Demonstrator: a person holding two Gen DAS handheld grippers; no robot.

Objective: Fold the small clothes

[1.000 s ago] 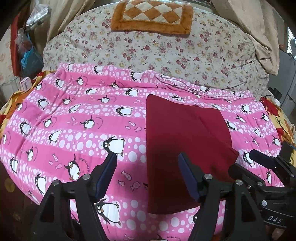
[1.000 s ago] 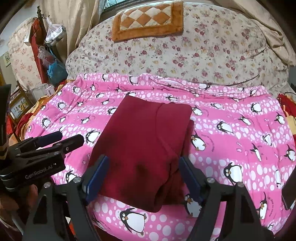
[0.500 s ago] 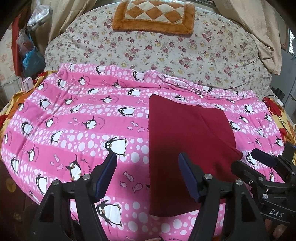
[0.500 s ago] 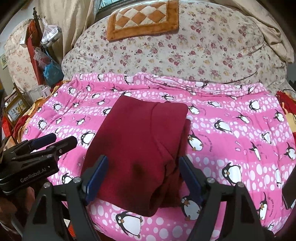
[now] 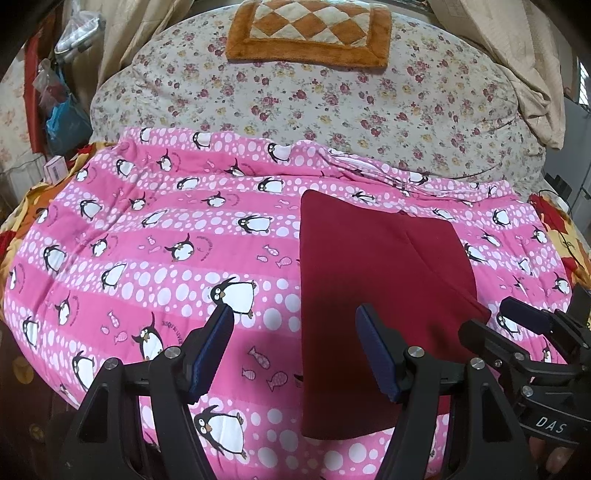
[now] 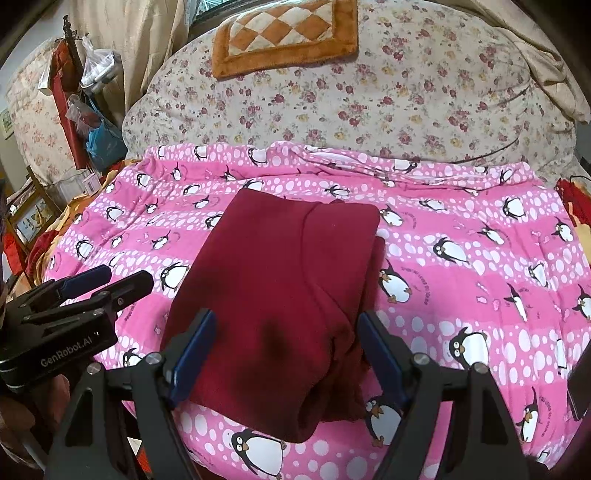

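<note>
A dark red garment (image 5: 373, 280) lies folded into a long flat rectangle on the pink penguin blanket (image 5: 155, 258); it also shows in the right wrist view (image 6: 280, 295). My left gripper (image 5: 295, 347) is open and empty, held above the blanket just left of the garment's near end. My right gripper (image 6: 284, 350) is open and empty, hovering over the garment's near end. Each gripper shows at the edge of the other's view: the right gripper (image 5: 517, 332) and the left gripper (image 6: 107, 280).
A floral quilt (image 5: 332, 103) is piled behind the blanket with an orange checked mat (image 5: 310, 33) on top. Bags and clutter (image 6: 96, 122) stand at the far left. Red and yellow bedding (image 5: 561, 229) shows at the right edge.
Both grippers have pulled back slightly toward me and stayed open. The garment has not moved.
</note>
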